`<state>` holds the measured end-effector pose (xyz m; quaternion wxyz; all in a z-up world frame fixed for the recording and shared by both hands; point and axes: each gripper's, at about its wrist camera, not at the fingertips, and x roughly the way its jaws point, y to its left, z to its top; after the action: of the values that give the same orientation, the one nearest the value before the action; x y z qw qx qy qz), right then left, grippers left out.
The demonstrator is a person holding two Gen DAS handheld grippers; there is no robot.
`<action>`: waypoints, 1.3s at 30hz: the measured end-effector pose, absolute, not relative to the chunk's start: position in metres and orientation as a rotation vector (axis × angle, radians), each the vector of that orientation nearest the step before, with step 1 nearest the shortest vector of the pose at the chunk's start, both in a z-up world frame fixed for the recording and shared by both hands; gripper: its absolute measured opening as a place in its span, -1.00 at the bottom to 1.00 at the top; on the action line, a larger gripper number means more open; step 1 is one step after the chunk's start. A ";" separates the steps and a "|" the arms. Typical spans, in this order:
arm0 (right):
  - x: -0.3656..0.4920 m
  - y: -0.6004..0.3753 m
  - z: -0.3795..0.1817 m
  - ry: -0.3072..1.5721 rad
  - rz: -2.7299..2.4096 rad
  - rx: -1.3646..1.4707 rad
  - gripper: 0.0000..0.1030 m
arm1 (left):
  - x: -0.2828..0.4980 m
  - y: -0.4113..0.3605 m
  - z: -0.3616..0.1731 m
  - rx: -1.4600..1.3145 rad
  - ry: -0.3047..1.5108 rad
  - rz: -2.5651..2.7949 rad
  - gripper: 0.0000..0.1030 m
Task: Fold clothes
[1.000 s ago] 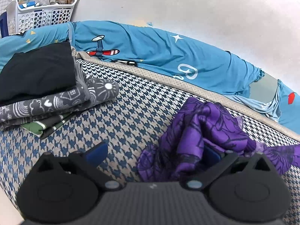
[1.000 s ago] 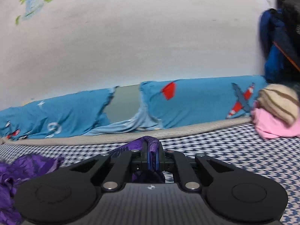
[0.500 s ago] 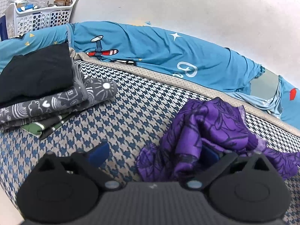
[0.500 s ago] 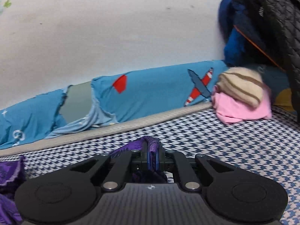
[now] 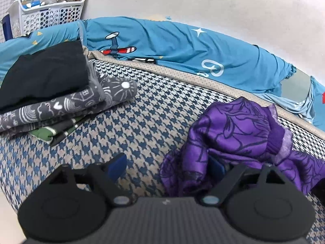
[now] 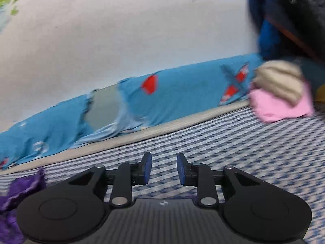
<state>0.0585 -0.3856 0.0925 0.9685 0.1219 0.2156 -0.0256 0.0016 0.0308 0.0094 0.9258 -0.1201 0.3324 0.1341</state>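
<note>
Bed [image 5: 154, 109]: one purple garment [image 5: 239, 140] (crumpled), two claws.

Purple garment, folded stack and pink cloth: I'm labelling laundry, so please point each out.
Purple garment [image 5: 239, 130]: left wrist view, on its raised crumpled middle.
Folded stack [image 5: 67, 103]: left wrist view, on the grey patterned layer.
Pink cloth [image 6: 278, 109]: right wrist view, blurred, on its front face.
</note>
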 end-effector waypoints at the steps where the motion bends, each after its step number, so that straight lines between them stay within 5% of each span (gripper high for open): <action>1: 0.060 -0.379 0.091 0.446 -0.014 0.251 -0.34 | 0.001 0.032 0.009 -0.250 0.686 0.278 0.64; 12: 0.077 -0.315 0.075 0.536 0.253 0.259 0.28 | -0.002 0.047 0.004 -0.263 0.710 0.303 0.67; 21: 0.092 -0.286 0.051 0.615 0.281 0.247 0.58 | -0.005 0.057 -0.003 -0.259 0.729 0.317 0.71; 27: 0.102 -0.267 0.032 0.684 0.306 0.230 0.60 | -0.007 0.065 -0.008 -0.262 0.748 0.326 0.75; 31: 0.105 -0.254 0.017 0.740 0.327 0.207 0.40 | -0.007 0.071 -0.012 -0.271 0.769 0.335 0.78; 39: 0.097 -0.239 0.012 0.709 0.355 0.119 -0.36 | -0.007 0.083 -0.019 -0.337 0.800 0.326 0.80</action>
<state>0.0974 -0.2388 0.0118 0.9207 0.0580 0.3451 0.1729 -0.0069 0.0825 -0.0192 0.8945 -0.1624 0.3858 0.1572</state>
